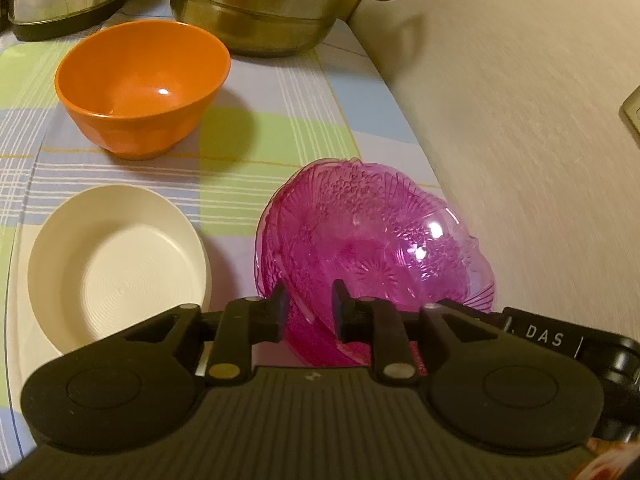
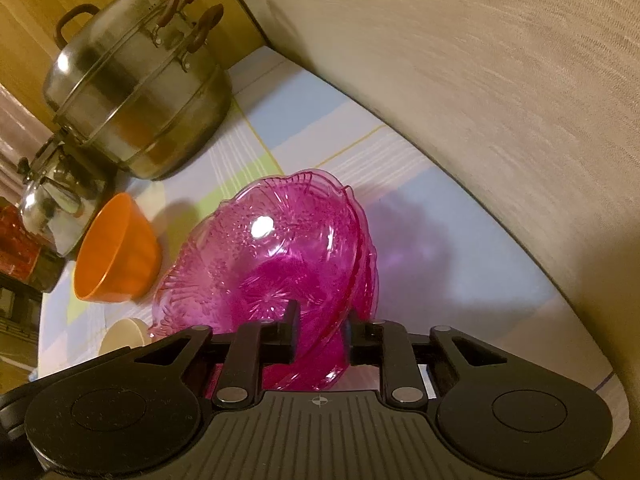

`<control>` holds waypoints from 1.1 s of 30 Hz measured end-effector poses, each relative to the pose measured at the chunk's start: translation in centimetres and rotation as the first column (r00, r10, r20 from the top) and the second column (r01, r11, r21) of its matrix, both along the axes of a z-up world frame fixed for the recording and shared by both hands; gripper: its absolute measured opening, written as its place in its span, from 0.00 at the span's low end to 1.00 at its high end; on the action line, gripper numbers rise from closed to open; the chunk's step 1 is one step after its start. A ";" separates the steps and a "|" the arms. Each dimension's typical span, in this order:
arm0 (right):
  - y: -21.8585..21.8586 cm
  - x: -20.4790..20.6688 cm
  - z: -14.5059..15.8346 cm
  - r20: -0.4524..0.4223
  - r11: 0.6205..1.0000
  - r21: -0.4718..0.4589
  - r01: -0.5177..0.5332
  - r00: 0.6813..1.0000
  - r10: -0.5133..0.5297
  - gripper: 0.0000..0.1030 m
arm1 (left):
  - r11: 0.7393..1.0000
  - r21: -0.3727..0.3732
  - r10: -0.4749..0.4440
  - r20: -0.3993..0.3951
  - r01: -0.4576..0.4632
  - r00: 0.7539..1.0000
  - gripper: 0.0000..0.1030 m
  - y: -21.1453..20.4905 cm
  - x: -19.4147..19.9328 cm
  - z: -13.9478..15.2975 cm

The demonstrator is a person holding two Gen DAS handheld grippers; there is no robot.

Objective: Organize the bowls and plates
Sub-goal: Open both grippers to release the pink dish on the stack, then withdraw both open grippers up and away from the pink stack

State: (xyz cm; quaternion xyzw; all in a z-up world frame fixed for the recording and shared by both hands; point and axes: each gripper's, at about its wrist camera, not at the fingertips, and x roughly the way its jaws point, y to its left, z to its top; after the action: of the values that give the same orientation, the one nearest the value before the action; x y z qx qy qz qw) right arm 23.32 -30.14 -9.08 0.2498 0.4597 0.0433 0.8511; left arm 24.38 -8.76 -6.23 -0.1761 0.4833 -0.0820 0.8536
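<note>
Left tongs (image 1: 310,294) and right tongs (image 2: 322,312) each stand a little apart, with the rim of the pink glass dish (image 1: 372,232) running between the fingers. I cannot tell in either view whether the pads press on it. The dish is tilted up on edge over the checked table (image 1: 280,120), close to the wall, in the lower middle of both frames.

Only the left view gives me the whole white plate (image 1: 116,268), lying flat at lower left, and the inside of the orange bowl (image 1: 140,80) at upper left. The right view cuts that plate down to a sliver at lower left and shows the bowl from its side. It alone shows the steel steamer pot (image 2: 140,92) complete with lid and handles at upper left, the kettle (image 2: 56,208) below it, and the dish's purple shadow on the cloth.

My count: one orange bowl, one white plate, one steamer pot, one kettle, two tongs. The pink dish shows several rim lines, so I cannot say whether it is one piece or a nested stack.
</note>
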 end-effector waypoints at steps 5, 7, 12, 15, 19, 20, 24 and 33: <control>-0.4 -0.1 0.3 0.010 1.000 0.026 0.016 1.000 -0.016 0.30 | 1.000 0.003 0.003 0.017 -0.003 1.000 0.33 0.1 0.0 0.6; -0.7 -0.3 0.5 0.016 0.999 0.035 0.021 1.000 -0.021 0.33 | 1.000 0.000 0.005 0.024 -0.005 1.000 0.34 0.4 0.0 0.9; -1.6 -1.1 1.5 0.043 0.997 0.040 0.060 0.997 -0.062 0.35 | 1.000 0.011 0.010 0.068 -0.011 0.998 0.37 1.0 -0.2 2.2; -2.2 -1.6 1.8 0.067 0.996 0.047 0.077 0.995 -0.080 0.35 | 1.000 0.017 0.017 0.093 -0.019 0.996 0.37 1.5 -0.3 2.8; -2.5 -2.1 1.8 0.076 0.997 0.038 0.073 0.994 -0.076 0.35 | 1.000 0.009 0.024 0.096 -0.025 0.995 0.37 2.0 0.0 2.9; -2.5 -2.1 1.7 0.074 0.997 0.029 0.071 0.995 -0.073 0.35 | 1.000 0.006 0.023 0.096 -0.023 0.995 0.37 2.0 0.0 2.8; -2.7 -1.9 1.1 0.074 0.996 0.013 0.083 0.994 -0.084 0.34 | 1.000 -0.002 0.007 0.094 -0.007 0.996 0.37 1.9 -0.2 2.6; -3.0 -0.8 1.0 0.117 0.993 -0.013 0.117 0.987 -0.115 0.11 | 1.000 -0.012 -0.023 0.088 0.024 0.996 0.37 1.2 -0.3 1.8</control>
State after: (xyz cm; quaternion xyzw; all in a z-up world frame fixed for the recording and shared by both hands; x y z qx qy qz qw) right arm 22.56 -33.09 -8.07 0.2648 0.3946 0.0037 0.8798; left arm 24.11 -7.55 -4.47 -0.1721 0.4466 -0.1026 0.8720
